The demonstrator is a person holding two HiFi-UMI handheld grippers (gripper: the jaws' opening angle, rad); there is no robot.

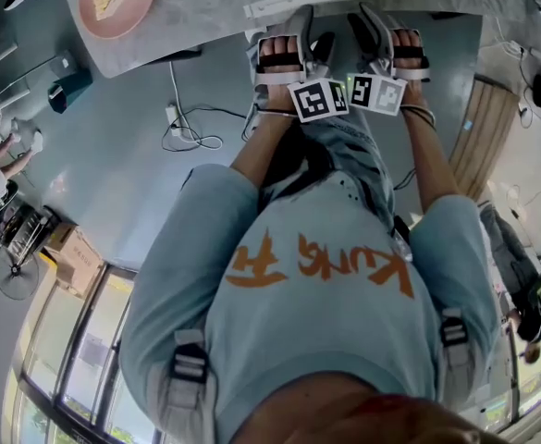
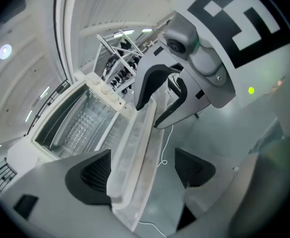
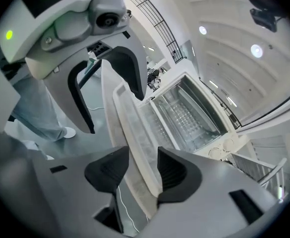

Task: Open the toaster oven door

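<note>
The right gripper (image 3: 142, 168) is clenched on the free edge of the toaster oven door (image 3: 135, 125), with one pad against each face of the slab. The left gripper (image 2: 144, 172) straddles the same edge a little further along but is slack. The door lies against one pad and a clear gap shows before the other, so I read it as released, not gripping. The two grippers sit close beside each other on that edge, their marker cubes nearly touching.

On the door's hinge side the oven cavity (image 3: 187, 113) stands exposed. Its wire rack and inner walls are plain to see, and the control knobs (image 3: 224, 148) sit just beside the opening. By this the door is already swung well clear of the frame. I judge the task done or all but done, and what seems left is to let go and draw back.

The door's free edge reaches out past the near edge of the table (image 1: 205, 12) and hangs over bare floor. A loose cable (image 1: 191, 128) lies well below it and off to the side. The person's legs stand just behind the grippers, so room to pull straight back from the door is short, while the space to either side of it looks open. A pink plate (image 1: 131, 9) rests on the table well apart from the door. The door's rim is thin and looks smooth, so a one-sided hold could slide along it
</note>
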